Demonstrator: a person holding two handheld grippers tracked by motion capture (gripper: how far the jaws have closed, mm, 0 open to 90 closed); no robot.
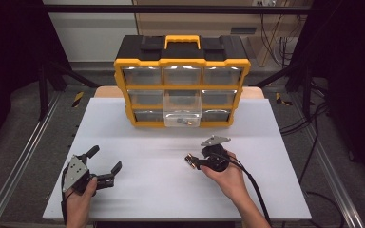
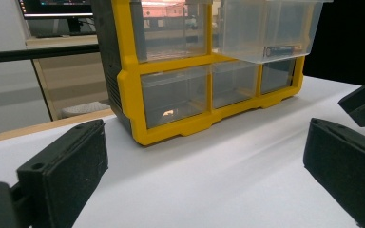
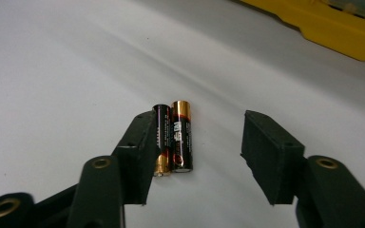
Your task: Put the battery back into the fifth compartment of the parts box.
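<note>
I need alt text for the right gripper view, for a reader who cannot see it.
Two batteries lie side by side on a white table, between the two black fingers of the right gripper, next to its left finger. The other finger stands apart from them. A yellow organizer edge crosses the upper right corner.

White label patch on one battery [image 3: 181,136], print too small to read

Two glossy, foil-wrapped batteries [image 3: 173,137] lie on the smooth matt white table [image 3: 52,71]; at twelve o'clock, the organizer [image 1: 181,80] combines yellow-black plastic with clear drawers.
</note>
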